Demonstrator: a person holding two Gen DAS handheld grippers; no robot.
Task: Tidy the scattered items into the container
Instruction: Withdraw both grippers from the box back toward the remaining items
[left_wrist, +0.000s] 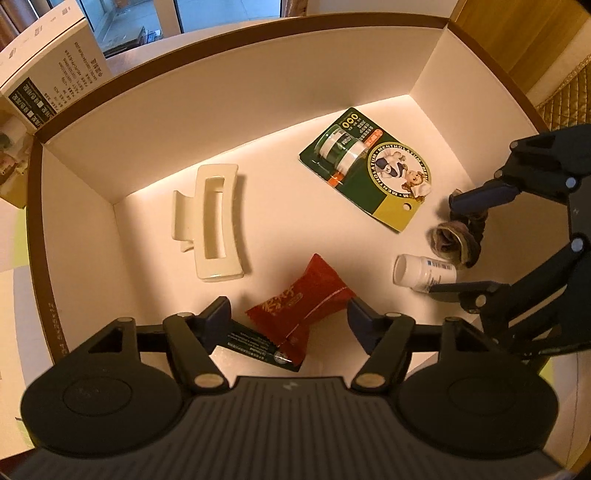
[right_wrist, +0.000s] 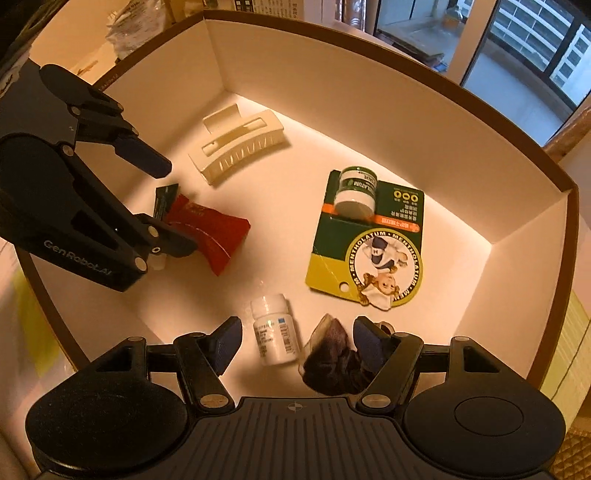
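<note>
Both tongs hang over the white box (left_wrist: 229, 99), pointing down into it. The left gripper (left_wrist: 290, 319) stands apart, with a red sachet (left_wrist: 303, 306) lying on the floor between its fingers, untouched, atop a dark green packet (left_wrist: 255, 345). The right gripper (right_wrist: 297, 341) is apart too; a small white bottle (right_wrist: 275, 334) and a dark scrunchie (right_wrist: 332, 363) lie between its fingers, the scrunchie against the right one. Farther in rest a cream hair claw (left_wrist: 212, 221) and a green carded balm jar (right_wrist: 365, 236).
</note>
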